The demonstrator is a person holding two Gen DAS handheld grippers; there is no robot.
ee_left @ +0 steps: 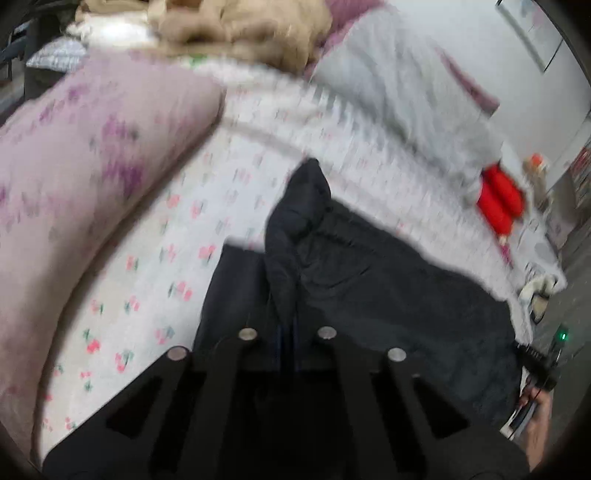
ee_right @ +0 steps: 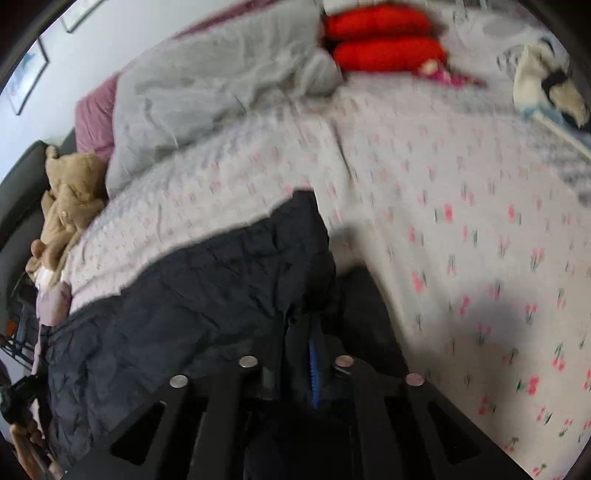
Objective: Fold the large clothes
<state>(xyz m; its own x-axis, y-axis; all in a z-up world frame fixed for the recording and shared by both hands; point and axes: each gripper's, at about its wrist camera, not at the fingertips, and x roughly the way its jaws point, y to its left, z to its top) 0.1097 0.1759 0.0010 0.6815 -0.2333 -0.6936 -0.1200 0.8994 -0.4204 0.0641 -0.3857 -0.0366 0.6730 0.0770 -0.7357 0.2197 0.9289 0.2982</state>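
Observation:
A large dark navy quilted garment [ee_left: 388, 288] lies over the flowered bed sheet [ee_left: 155, 273]. My left gripper [ee_left: 288, 332] is shut on one edge of it, the fabric bunched up between the fingers. The same garment [ee_right: 192, 295] fills the lower left of the right wrist view. My right gripper [ee_right: 306, 354] is shut on its other edge, with a blue strip of lining showing between the fingers. The garment hangs stretched between the two grippers, just above the sheet [ee_right: 461, 229]. Both views are blurred by motion.
A pink flowered pillow [ee_left: 74, 155] lies at the left. A grey duvet [ee_right: 221, 88] and red cushions [ee_right: 384, 40] lie at the far side. A beige plush heap [ee_left: 240, 26] sits at the head. White clothes [ee_right: 546, 85] lie at the bed's right edge.

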